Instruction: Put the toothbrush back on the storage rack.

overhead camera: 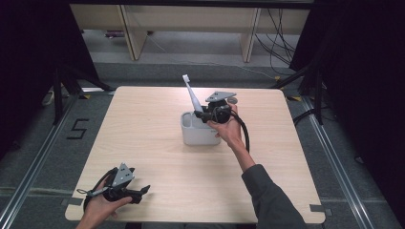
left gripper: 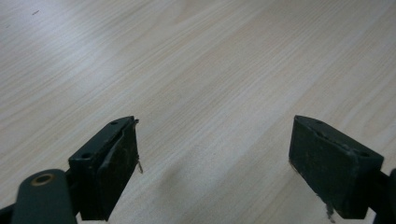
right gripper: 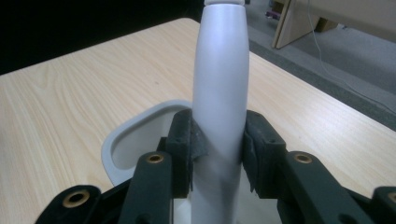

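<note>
Pale wood table (overhead camera: 157,157), grey floor (overhead camera: 334,157) (cables (overhead camera: 279,38) behind), dark curtains (overhead camera: 28,57)

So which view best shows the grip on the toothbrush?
The right gripper view: the fingers press both sides of the toothbrush handle above the holder. The high view shows the whole brush, small. The left gripper view shows bare table.

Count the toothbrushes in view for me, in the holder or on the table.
1. The white toothbrush stands tilted in the white holder at mid-table, clamped by the right gripper. The holder's inside is partly hidden, so something short could sit unseen.
</note>
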The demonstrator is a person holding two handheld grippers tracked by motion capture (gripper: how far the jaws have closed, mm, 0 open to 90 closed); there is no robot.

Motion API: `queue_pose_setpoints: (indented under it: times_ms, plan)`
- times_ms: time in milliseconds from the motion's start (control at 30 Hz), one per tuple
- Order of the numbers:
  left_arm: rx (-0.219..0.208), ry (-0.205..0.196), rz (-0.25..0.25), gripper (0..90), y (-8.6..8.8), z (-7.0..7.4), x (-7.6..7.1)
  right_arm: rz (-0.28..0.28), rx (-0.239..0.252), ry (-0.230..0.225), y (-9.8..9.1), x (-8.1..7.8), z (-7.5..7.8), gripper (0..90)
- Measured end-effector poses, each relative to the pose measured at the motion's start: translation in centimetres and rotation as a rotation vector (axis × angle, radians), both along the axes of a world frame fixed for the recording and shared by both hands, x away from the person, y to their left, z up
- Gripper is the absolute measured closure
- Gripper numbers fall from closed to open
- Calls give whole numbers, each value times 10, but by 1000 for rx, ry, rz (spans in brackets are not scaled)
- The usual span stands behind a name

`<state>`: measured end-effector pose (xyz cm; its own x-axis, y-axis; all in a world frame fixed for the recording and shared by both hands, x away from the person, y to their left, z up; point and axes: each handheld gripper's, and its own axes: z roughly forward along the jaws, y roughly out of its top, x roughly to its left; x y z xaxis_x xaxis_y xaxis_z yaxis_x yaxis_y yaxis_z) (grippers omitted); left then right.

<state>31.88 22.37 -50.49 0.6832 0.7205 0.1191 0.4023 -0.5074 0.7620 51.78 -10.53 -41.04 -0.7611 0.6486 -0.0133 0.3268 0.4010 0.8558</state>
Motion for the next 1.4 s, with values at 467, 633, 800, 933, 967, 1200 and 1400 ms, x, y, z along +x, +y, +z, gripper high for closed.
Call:
queue_pose_setpoints:
  times_ms: [467, 633, 800, 933, 967, 1200, 1400]
  plan:
    - [-1, 2, 1, 152, 0, 0, 0, 7, -58, 28, 0, 1, -8, 663]
    - [24, 2, -9, 152, 2, 1, 0, -1, -54, 52, 2, 0, -10, 662]
    - [27, 2, -10, 152, 2, 1, 0, 5, -70, 56, 2, 0, -12, 662]
    - [23, 1, -7, 152, 1, 1, 0, 5, -77, 54, 1, 0, -12, 661]
    - [24, 1, -9, 152, 1, 1, 0, 6, -78, 54, 1, 0, -12, 661]
    - [30, 1, -12, 152, 2, 1, 1, 4, -66, 55, 2, 0, -13, 659]
    - [17, 3, -5, 152, 1, 1, 0, 14, -59, 39, 3, -2, -10, 647]
